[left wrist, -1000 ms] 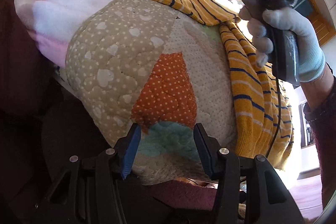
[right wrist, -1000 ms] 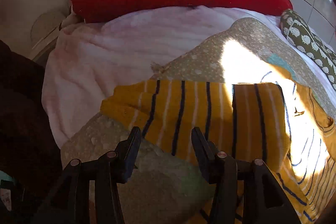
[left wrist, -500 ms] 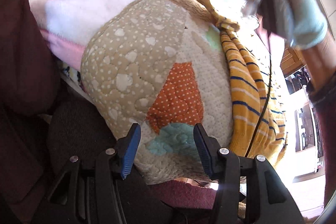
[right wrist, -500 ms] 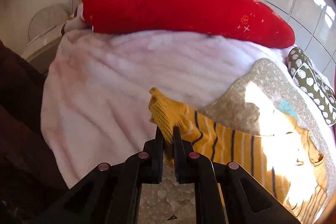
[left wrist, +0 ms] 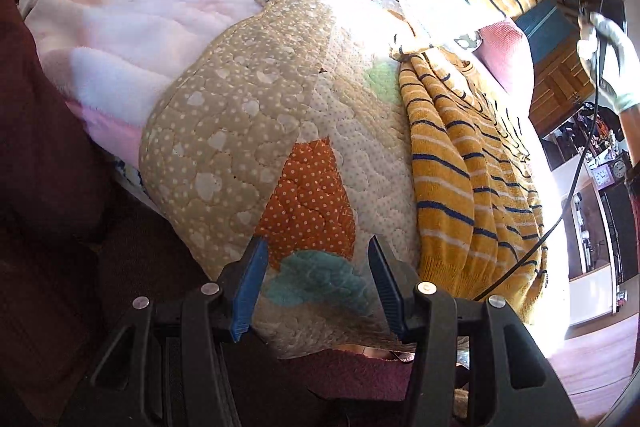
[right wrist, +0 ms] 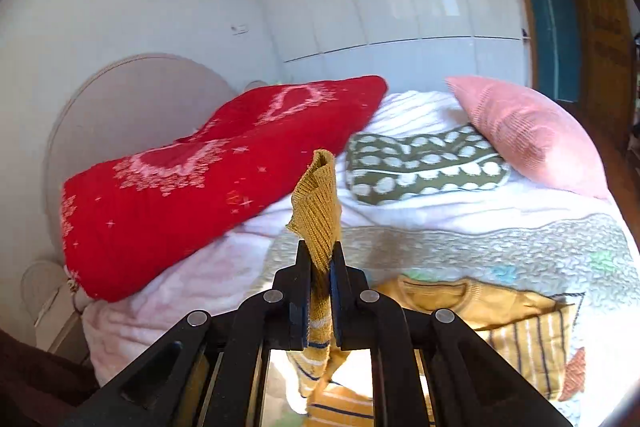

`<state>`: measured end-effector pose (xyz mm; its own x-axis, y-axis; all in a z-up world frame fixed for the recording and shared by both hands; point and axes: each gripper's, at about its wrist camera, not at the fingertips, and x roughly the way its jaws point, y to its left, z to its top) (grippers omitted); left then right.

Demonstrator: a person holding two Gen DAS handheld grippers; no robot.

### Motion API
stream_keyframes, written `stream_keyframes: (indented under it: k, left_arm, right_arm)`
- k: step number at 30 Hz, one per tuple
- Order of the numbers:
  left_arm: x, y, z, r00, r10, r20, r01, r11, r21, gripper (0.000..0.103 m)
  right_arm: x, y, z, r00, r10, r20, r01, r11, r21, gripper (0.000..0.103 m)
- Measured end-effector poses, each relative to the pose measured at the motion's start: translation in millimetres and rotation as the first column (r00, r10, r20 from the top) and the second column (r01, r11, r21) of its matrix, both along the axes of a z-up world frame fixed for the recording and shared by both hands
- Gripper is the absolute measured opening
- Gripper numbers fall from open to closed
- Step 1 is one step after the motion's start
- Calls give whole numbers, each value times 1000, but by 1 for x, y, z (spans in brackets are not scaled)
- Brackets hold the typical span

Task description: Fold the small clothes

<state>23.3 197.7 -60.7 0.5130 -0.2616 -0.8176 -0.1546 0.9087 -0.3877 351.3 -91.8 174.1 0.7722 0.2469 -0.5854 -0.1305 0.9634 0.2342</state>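
Right gripper (right wrist: 320,263) pinching ribbed cuff of yellow striped sweater (left wrist: 460,163); gloved right hand (left wrist: 604,63) holding it up high, sleeve stretching up off patchwork quilt (left wrist: 240,131); rest of sweater lying on quilt; left gripper (left wrist: 314,281) sitting low by quilt edge, fingers spread wide, holding nothing.

The sweater (left wrist: 460,163) is mustard yellow with thin navy and white stripes. The quilt (left wrist: 248,99) is beige with white dots, and has orange dotted and teal patches. The blanket (left wrist: 120,27) is pale pink. One pillow (right wrist: 192,179) is red with white stars, another pillow (right wrist: 424,163) is olive with white spots.
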Motion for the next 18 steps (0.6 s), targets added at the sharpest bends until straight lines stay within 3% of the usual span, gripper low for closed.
stream_keyframes:
  k: [3, 6, 9, 12, 14, 18]
  left_arm:
    - [7, -7, 0, 1000, -11, -6, 11, 1000, 15, 51]
    - [15, -16, 0, 1000, -23, -21, 24, 999, 31, 51]
    - [29, -25, -1, 999, -29, -33, 30, 999, 40, 51]
    - [40, -29, -1, 999, -31, -41, 33, 999, 38, 51]
    - [48, -31, -1, 998, -36, -49, 38, 999, 33, 51]
    - [59, -40, -3, 997, -67, -43, 69, 996, 60, 55]
  right_arm:
    - [14, -76, -44, 984, -151, -98, 151, 989, -4, 9]
    - [18, -150, -93, 946, -249, -208, 271, 959, 84, 9]
    - [13, -201, -140, 909, -291, -299, 353, 919, 178, 9]
    - [13, -224, -179, 877, -292, -381, 378, 909, 174, 12]
    - [2, -233, -190, 867, -303, -396, 385, 911, 148, 16]
    - [-54, -239, -186, 899, -261, -352, 328, 934, 145, 42]
